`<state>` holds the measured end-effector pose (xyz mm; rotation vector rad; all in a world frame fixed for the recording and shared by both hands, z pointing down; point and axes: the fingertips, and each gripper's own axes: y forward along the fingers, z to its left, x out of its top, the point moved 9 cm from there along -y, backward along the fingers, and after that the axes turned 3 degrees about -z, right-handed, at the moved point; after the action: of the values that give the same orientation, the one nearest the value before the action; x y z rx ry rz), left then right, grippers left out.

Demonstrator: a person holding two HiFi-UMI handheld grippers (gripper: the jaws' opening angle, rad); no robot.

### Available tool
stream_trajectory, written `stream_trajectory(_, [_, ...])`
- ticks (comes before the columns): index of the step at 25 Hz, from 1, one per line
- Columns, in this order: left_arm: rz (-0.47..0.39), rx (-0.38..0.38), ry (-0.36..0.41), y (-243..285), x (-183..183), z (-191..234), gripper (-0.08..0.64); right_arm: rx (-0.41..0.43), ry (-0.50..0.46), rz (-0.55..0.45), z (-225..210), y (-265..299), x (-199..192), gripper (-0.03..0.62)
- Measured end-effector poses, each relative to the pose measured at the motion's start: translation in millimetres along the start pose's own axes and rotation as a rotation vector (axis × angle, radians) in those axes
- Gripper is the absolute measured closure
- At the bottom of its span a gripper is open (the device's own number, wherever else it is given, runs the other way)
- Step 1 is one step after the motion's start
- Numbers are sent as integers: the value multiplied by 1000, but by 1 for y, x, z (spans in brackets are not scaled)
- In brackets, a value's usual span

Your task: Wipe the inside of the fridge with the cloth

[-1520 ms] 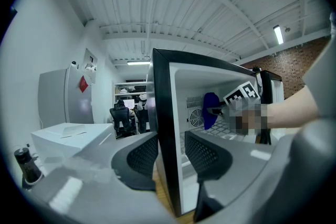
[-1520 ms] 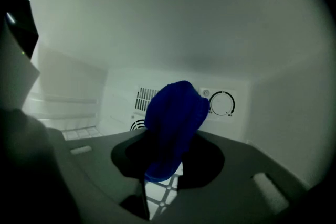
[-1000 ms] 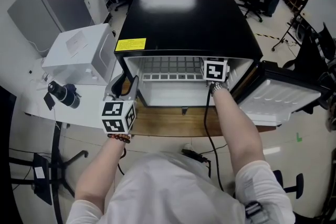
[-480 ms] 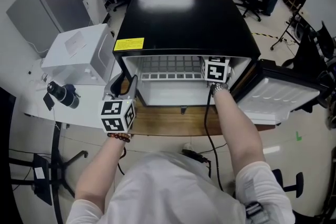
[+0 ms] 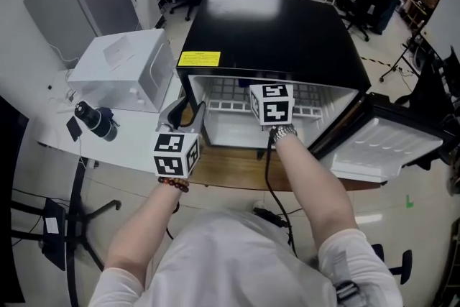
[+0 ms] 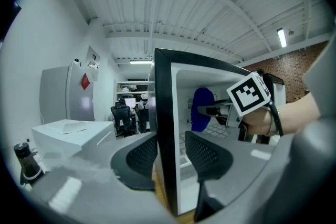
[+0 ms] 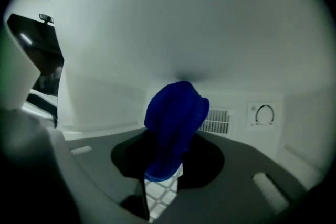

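Currently right gripper (image 7: 167,161) clamped on blue cloth (image 7: 176,115) inside fridge (image 5: 277,32), near rear wall (image 7: 233,105); left gripper (image 6: 170,157), jaws apart, astride left wall (image 6: 163,113). We should press cloth flat, overlapping strokes.

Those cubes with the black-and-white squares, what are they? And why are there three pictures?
The cubes are parts of two grabbing tools, one in each of a person's hands. There is no robot here. The big picture comes from a camera on the person's head. It looks down at a small black fridge with its door open, standing on a wooden table. A white box stands beside it.

The other two pictures come from little cameras that ride on the tools and look along their jaws. The left gripper has one jaw on each side of the fridge's side wall; I cannot tell whether it is squeezing. The right gripper is inside the fridge and pinches a blue cloth, ready for wiping.
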<state>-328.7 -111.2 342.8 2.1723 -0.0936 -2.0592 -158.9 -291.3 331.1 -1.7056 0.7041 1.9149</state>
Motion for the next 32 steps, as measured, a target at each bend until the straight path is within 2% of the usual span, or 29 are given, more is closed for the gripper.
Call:
stream_trajectory(4, [6,-15,4,-1,1,1,400,103,17,62,35,15,-2,479])
stream_trajectory(10, [2,-25,6,-1,1,2,400,159,22,129,65,29,-12,479])
stream_trajectory(17, [0,-32,13,-2,1,2,400,154,2,216,78,44,-28,479])
stream_trajectory(22, [-4,-32,16,-2,0,2,400,153,22,296,86,52,-40,479])
stream_trajectory(32, [-7,-30,26,-2,0,2,400,88,-42,335,89,64,-43,479])
